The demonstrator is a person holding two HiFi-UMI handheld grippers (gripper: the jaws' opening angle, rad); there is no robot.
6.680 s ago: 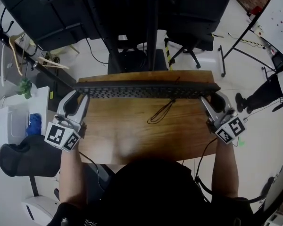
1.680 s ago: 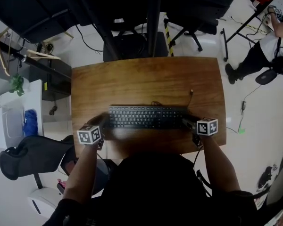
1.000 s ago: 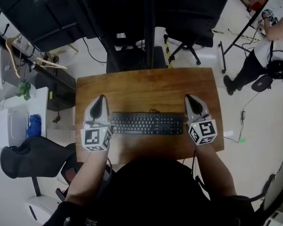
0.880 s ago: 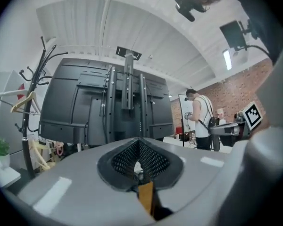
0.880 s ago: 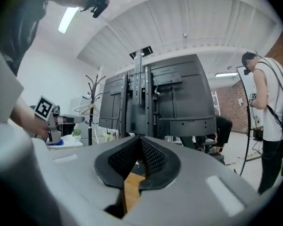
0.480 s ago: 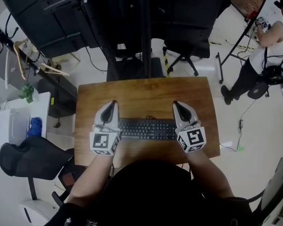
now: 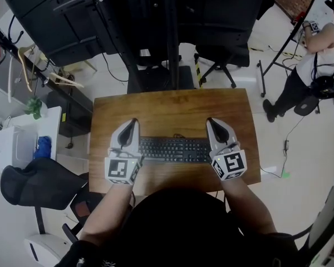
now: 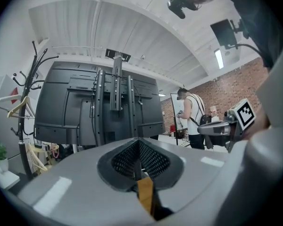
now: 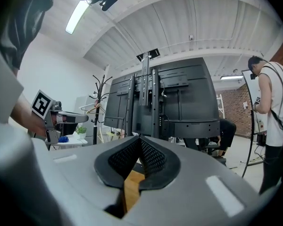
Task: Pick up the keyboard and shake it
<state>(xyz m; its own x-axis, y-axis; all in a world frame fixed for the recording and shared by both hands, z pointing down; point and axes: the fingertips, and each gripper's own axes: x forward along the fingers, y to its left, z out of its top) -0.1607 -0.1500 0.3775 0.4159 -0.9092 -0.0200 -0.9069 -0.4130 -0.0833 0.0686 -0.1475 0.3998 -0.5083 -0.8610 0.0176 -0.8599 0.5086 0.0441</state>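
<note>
The left gripper [image 8: 139, 155] has its grey jaws pressed together, the black, dimpled pads [image 8: 125, 160] meeting with nothing between them. The right gripper [image 9: 140, 150] is the same: jaws fully together, holding nothing, with a sliver of brown wood showing beneath the tips.

In the head view the flat black plastic keyboard [image 7: 175, 149] lies on the rectangular brown wooden table [image 7: 172, 102], towards its 6 o'clock edge. The left gripper [image 7: 132, 124] sits over the keyboard's 9 o'clock end and the right gripper [image 7: 210, 122] over its 3 o'clock end, both pointing towards 12 o'clock. Whether either touches the keyboard cannot be told.

Beyond the table, at 12 o'clock, stands a large black screen on a metal column stand [image 8: 104, 107], seen from its back. A dark coat rack with hangers [image 8: 26, 102] stands at 9 o'clock. At 2 o'clock a person in a white top [image 7: 317, 54] stands on the pale floor, near a red brick wall [image 8: 245, 79]. A black office chair [image 7: 33, 185] sits at 8 o'clock. The ceiling is white and ribbed.
</note>
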